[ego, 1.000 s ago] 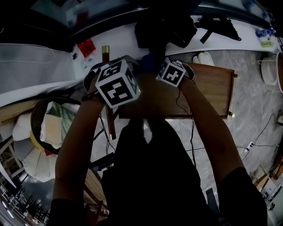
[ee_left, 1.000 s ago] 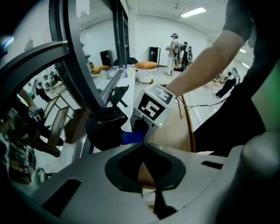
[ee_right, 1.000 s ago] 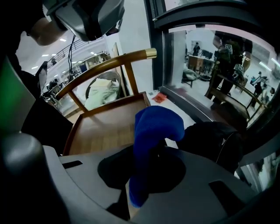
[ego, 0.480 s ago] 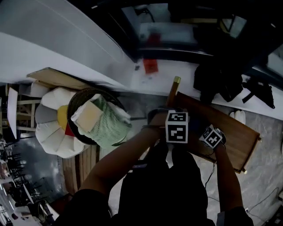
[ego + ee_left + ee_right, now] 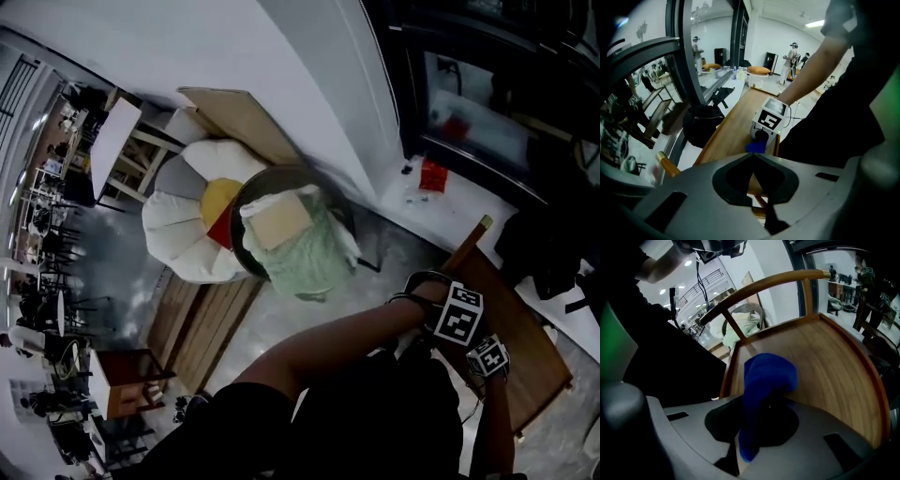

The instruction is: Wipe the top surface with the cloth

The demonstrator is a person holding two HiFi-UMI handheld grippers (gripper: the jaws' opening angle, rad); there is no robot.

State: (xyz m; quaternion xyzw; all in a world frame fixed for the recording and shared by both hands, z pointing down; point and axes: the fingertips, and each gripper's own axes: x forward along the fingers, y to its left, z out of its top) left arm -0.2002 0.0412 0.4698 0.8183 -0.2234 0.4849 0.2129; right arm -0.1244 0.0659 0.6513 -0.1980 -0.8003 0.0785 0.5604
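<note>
My right claw [image 5: 757, 425] is clamped on a crumpled blue cloth [image 5: 766, 376]. The cloth's bunched end rests on the brown wooden surface with a raised rim [image 5: 825, 366], close to the side where a curved wooden rail [image 5: 759, 287] arches over it. My left claw [image 5: 754, 168] has its jaws pressed together with nothing between them. It hangs over one end of the same surface, pointing along the wood toward the right claw. In the head view both claws sit near each other above the wood. A round dark basket of pale green fabric [image 5: 300, 248] stands on the floor, well apart.
</note>
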